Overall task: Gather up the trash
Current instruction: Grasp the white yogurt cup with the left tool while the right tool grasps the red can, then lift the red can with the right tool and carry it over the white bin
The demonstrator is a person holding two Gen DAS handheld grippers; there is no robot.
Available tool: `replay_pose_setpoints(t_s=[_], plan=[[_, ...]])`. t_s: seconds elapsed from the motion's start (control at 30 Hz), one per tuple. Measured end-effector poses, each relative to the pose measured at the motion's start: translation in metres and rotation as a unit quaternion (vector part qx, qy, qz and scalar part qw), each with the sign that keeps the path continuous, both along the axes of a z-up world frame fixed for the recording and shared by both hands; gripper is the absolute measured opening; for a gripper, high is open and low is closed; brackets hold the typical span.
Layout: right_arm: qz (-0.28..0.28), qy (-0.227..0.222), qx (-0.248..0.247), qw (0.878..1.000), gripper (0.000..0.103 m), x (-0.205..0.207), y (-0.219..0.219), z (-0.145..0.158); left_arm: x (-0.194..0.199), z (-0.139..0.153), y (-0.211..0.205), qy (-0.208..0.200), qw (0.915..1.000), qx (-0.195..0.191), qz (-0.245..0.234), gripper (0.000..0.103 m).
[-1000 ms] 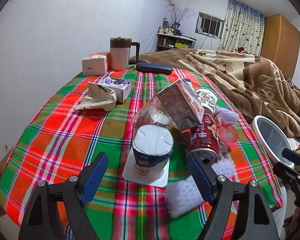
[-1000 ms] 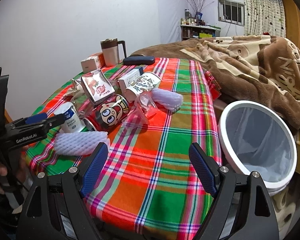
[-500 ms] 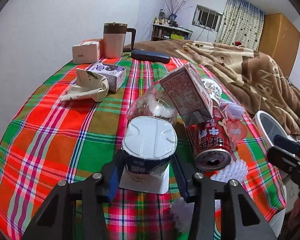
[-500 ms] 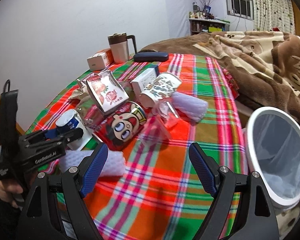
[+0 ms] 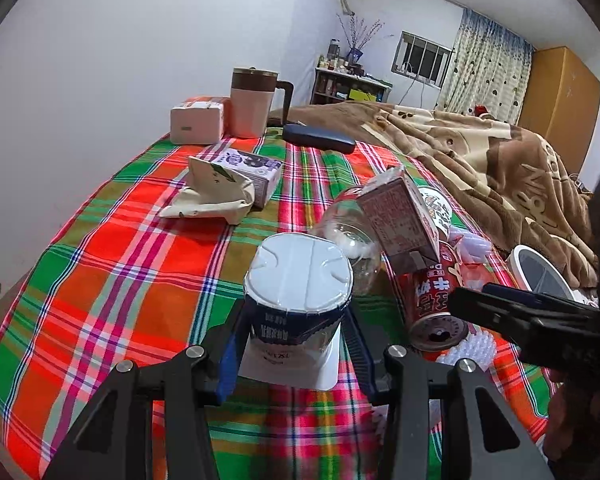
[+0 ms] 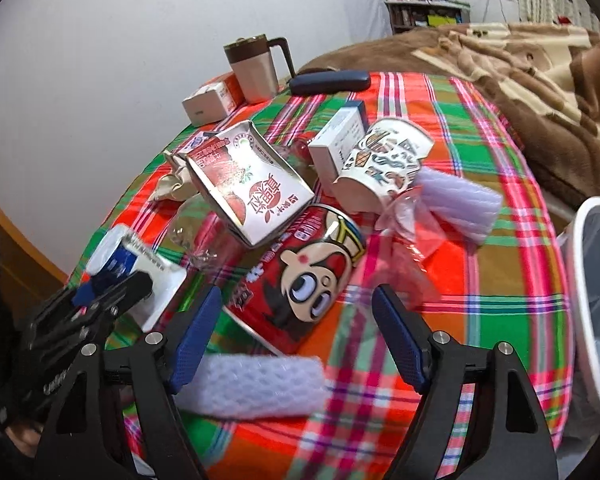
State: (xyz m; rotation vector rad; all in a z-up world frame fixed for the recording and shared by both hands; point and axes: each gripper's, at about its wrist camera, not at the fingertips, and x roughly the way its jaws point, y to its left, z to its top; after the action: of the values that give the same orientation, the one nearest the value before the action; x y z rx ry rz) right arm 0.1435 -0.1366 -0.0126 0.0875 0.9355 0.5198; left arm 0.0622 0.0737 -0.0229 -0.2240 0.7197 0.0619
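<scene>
On our plaid cloth (image 5: pixel 112 280), one cup (image 5: pixel 298 304) clenched by our left gripper (image 5: pixel 296 356), right gripper (image 6: pixel 296 336) spread above one can (image 6: pixel 300 280), two foam sleeves (image 6: pixel 252 386).

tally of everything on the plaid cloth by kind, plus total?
Foam nets: 2, white, purple
Boxes: 3, beige, purple-print, white
Carton: 1
Cups: 2, yogurt cup, paper cup
Can: 1
Mug: 1
Case: 1
Paper bag: 1
Clear bottle: 1
Wrapper: 1
Total: 14

Both wrist views look low and close across the plaid table (image 5: pixel 100 280), sharing its trash pile (image 6: pixel 300 272)
</scene>
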Motion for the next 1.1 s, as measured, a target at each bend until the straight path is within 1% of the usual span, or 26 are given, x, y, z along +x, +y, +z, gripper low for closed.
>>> replay_pose_setpoints(t_s=[0.13,0.23,0.27,0.33,0.57,0.77,0.87,0.93,0.97,1.1], plan=[[-0.015,0.017,0.005,1.000,0.073,0.008,0.010,-0.003,0.000,-0.001,0.004,-0.001,1.0000,-0.005,-0.002,0.047],[-0.031,0.028,0.000,0.999,0.072,0.013,0.014,-0.005,0.000,-0.002,0.007,-0.001,1.0000,-0.008,-0.003,0.047],[-0.037,0.035,-0.005,0.999,0.068,0.016,0.015,-0.008,0.000,-0.003,0.007,-0.001,1.0000,-0.009,-0.004,0.047],[-0.045,0.045,-0.005,0.998,0.067,0.017,0.016,-0.011,0.001,-0.004,0.008,0.000,0.9999,-0.010,-0.005,0.047],[-0.047,0.041,-0.014,0.998,0.061,0.015,0.014,-0.009,0.000,-0.005,0.009,0.000,0.9999,-0.012,-0.006,0.047],[-0.047,0.048,-0.016,0.998,0.059,0.010,0.002,-0.006,-0.003,-0.002,0.007,-0.004,0.9999,-0.009,-0.006,0.047],[-0.037,0.048,-0.038,0.997,0.059,0.007,-0.002,-0.005,-0.005,-0.001,0.005,-0.005,0.9999,-0.009,-0.007,0.047],[-0.014,0.044,-0.067,0.997,0.059,0.006,0.002,-0.003,-0.005,0.000,0.002,-0.005,0.9999,-0.009,-0.010,0.047],[-0.016,0.045,-0.070,0.996,0.059,0.006,0.002,-0.002,-0.005,0.000,0.000,-0.005,0.9999,-0.009,-0.012,0.047],[-0.031,0.057,-0.043,0.997,0.059,0.012,-0.007,-0.005,-0.005,0.002,-0.008,-0.003,0.9998,-0.008,-0.020,0.047]])
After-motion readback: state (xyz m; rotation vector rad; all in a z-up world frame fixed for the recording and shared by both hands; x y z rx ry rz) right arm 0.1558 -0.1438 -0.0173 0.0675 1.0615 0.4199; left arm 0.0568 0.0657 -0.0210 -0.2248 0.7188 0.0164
